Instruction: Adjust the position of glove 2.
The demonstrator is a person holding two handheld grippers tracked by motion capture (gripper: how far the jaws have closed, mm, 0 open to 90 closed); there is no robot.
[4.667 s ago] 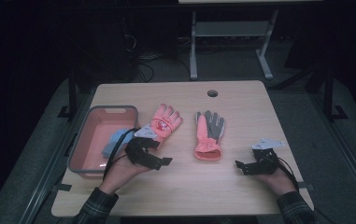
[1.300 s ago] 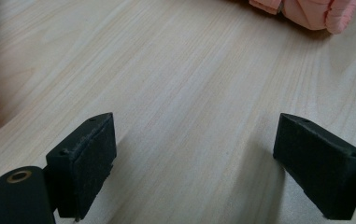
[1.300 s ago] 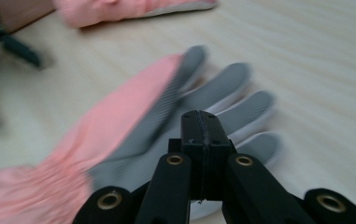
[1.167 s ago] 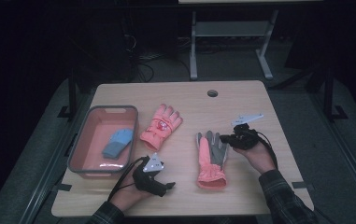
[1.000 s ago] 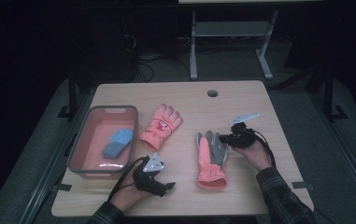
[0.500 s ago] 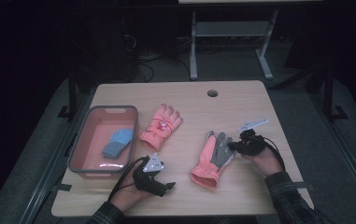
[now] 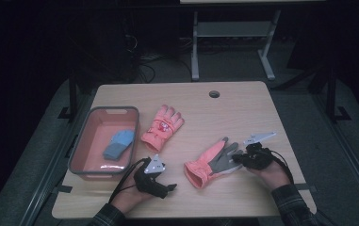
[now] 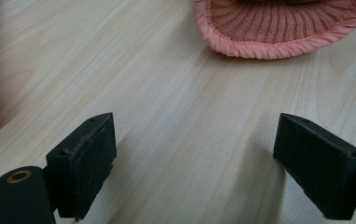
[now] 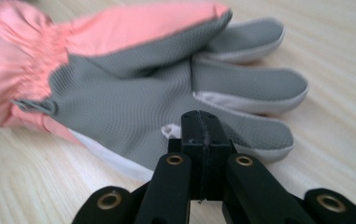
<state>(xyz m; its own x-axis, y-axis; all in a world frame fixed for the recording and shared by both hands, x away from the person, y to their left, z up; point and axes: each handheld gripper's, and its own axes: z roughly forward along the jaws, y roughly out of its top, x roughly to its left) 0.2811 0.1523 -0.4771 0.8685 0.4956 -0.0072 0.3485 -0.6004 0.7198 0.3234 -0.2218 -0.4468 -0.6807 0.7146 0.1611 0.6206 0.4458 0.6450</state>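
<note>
Two ski gloves lie on the table [image 7: 243,101], and the work in hand looks like gathering them toward the red bin [image 7: 80,146] at the left, which already holds a folded blue cloth [image 7: 119,143]. Just right of the bin, the first pink glove [image 7: 162,126] rests back-up, fingers pointing away from the person.

Next comes the left gripper [image 7: 165,184], near the front edge of the table. In the left gripper view its jaws stand wide apart over bare wood, holding and touching nothing; the ribbed cuff of a pink glove lies ahead of them.

Right of that lies the second glove [image 7: 212,162], grey palm up, slanted with its pink cuff toward the left gripper and its fingers toward the right gripper [image 7: 240,159]. In the right gripper view those jaws are pressed fully together at the edge of the glove's lowest grey finger; they appear to pinch a little of its fabric, though whether they truly grip it or only touch it I cannot tell.

To do this step well, I judge the right hand should keep the pull low and slow so the thin pinch does not slip. The left jaws could then close on the cuff, which gives a thicker, surer hold for lifting into the bin.
</note>
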